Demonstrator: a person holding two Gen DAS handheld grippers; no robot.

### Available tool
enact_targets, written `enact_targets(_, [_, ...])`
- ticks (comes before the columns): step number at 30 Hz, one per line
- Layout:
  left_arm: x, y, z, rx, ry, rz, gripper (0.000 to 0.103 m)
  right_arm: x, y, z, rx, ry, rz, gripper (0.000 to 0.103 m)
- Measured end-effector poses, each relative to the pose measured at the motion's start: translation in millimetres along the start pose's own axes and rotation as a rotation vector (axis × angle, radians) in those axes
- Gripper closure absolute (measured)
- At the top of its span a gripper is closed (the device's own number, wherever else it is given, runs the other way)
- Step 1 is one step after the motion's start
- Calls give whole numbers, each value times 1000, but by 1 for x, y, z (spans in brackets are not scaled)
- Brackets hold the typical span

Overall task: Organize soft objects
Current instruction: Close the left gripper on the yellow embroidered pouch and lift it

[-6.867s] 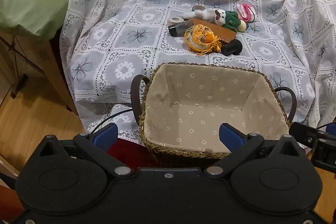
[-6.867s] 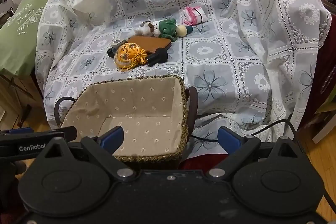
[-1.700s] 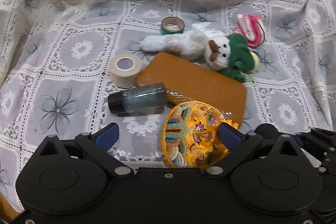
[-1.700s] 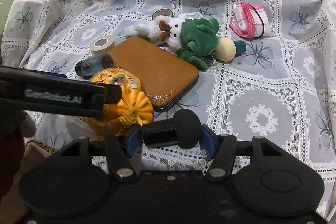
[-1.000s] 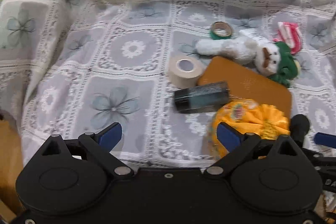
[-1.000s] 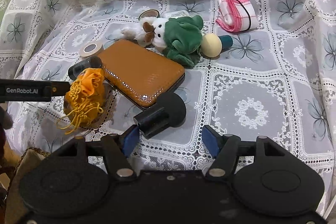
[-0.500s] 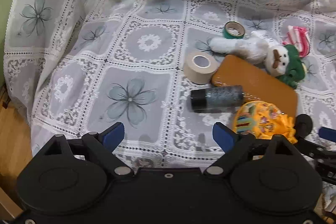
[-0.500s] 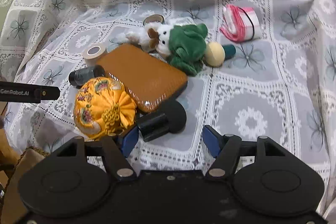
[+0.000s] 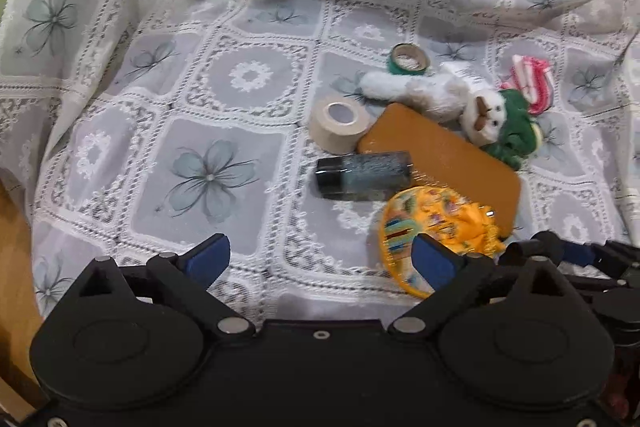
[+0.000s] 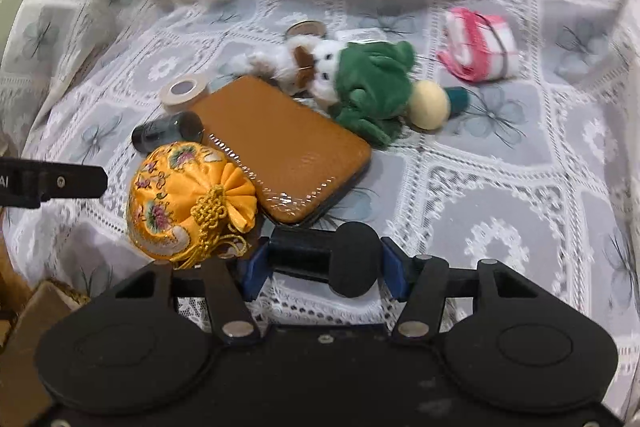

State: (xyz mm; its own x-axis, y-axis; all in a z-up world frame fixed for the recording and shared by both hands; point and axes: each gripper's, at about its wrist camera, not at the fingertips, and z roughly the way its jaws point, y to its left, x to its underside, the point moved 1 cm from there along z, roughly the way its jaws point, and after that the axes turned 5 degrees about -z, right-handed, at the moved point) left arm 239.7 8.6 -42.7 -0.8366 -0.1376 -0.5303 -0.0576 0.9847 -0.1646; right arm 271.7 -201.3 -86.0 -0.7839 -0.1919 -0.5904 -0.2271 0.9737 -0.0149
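A yellow embroidered pouch (image 10: 188, 199) lies on the lace cloth, also in the left wrist view (image 9: 436, 227). A white plush in a green suit (image 10: 360, 79) lies behind a brown leather case (image 10: 280, 143); the plush also shows in the left wrist view (image 9: 480, 111). A pink-and-white folded cloth (image 10: 480, 43) lies at the back right. My right gripper (image 10: 322, 263) is shut on a black cylinder (image 10: 320, 255). My left gripper (image 9: 320, 261) is open and empty; its right finger (image 9: 432, 259) overlaps the pouch.
A beige tape roll (image 9: 338, 121), a green tape roll (image 9: 409, 59) and a dark bottle (image 9: 364, 173) lie left of the case. A cream ball on a teal stub (image 10: 430, 105) lies by the plush. A basket corner (image 10: 44, 299) shows at lower left.
My right gripper has closed on the black cylinder. My left gripper has moved forward and right, toward the pouch.
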Motion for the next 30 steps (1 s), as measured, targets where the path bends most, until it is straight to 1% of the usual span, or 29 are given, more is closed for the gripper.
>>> enact_targets(2, [0, -6, -1, 23, -5, 5, 7, 4, -7, -5, 13, -4, 58, 47])
enact_targets(4, [-1, -16, -1, 48, -13, 20, 5, 7, -15, -10, 45, -10, 119, 47])
enact_targets(9, [2, -45, 6, 83, -22, 89, 4, 17, -27, -17, 110, -18, 223, 47])
enact_targets(12, [6, -59, 15, 92, -9, 134, 4, 20, -28, -19, 159, -28, 235, 47])
enact_targets(16, [7, -69, 29, 68, 7, 162, 4, 21, -36, -17, 153, -28, 267, 47])
enact_targets(20, [5, -69, 40, 43, 16, 153, 4, 22, -36, -17, 153, -29, 262, 47])
enact_targets(23, [4, -67, 44, 54, 27, 136, 5, 23, -33, -18, 161, -31, 250, 47])
enact_targets(24, [4, -67, 45, 63, 33, 136, 9, 23, -33, -17, 163, -30, 249, 47])
enact_targets(25, [4, -66, 45, 76, 37, 139, 19, 22, -32, -17, 164, -30, 249, 47])
enact_targets(26, [5, -66, 46, 90, 47, 143, 25, 22, -32, -17, 165, -30, 249, 47])
enact_targets(30, [7, -64, 42, 105, 38, 138, 31, 22, -30, -17, 174, -28, 237, 47])
